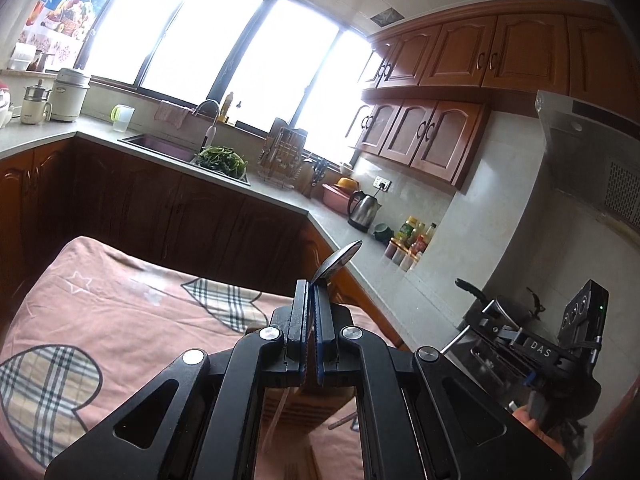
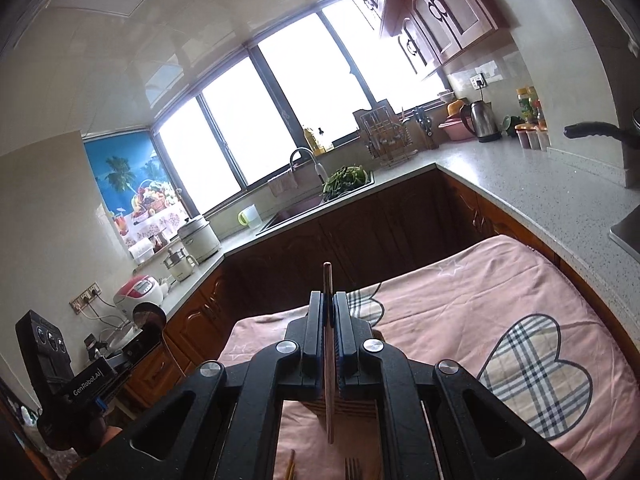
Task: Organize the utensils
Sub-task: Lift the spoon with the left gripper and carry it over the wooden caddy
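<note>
Spoon (image 1: 338,262) shiny metal, chopstick (image 2: 328,344) slim wooden

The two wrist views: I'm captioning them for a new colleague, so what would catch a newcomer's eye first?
Front and centre, the left gripper is shut on a shiny metal spoon whose bowl sticks up past its tips, while the right gripper clamps a thin brown wooden chopstick. Below both lies a pink cloth with plaid hearts, and glaring bright windows fill the far wall above the sink.
</note>
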The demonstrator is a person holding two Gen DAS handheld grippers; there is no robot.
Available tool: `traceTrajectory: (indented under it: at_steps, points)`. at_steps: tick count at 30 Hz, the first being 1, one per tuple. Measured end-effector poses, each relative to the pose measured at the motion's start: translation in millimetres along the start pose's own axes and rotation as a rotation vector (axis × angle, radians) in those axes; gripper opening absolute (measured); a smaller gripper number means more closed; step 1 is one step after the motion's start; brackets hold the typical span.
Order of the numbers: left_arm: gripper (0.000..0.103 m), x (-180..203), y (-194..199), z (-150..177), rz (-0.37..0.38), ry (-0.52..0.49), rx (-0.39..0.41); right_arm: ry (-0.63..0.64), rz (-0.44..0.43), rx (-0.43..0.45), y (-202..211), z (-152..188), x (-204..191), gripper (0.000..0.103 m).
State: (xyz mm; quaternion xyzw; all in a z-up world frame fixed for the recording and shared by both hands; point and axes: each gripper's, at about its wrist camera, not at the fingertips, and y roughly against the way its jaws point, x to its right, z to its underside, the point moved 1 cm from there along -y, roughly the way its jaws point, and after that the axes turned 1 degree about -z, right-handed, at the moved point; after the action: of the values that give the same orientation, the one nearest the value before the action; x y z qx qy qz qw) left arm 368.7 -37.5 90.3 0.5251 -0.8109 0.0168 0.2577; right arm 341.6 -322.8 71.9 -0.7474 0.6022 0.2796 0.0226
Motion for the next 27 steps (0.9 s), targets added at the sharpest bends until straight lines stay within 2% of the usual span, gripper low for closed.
traceTrajectory:
  at_steps: [5,9,17,24,27]
  points:
    - [0.002,-4.0,-39.1,-16.2,0.014,0.036,0.032,-0.011,0.021,0.052,-20.4,-27.0,8.7,0.004]
    - [0.002,-17.1,-73.6,-11.5,0.007,0.084,0.038,0.003,0.05,0.043,-45.8,-29.4,15.8,0.004]
    - [0.002,-53.2,-128.8,31.2,-0.038,0.175,-0.051,0.006,0.088,-0.042,-96.6,9.5,34.6,0.004]
    - [0.002,-68.0,-141.8,54.5,-0.073,0.173,-0.097,-0.026,0.082,-0.111,-119.4,36.0,49.1,0.005]
    - [0.002,-72.0,-143.4,61.7,-0.087,0.162,-0.113,-0.023,0.084,-0.113,-120.8,40.2,49.1,0.005]
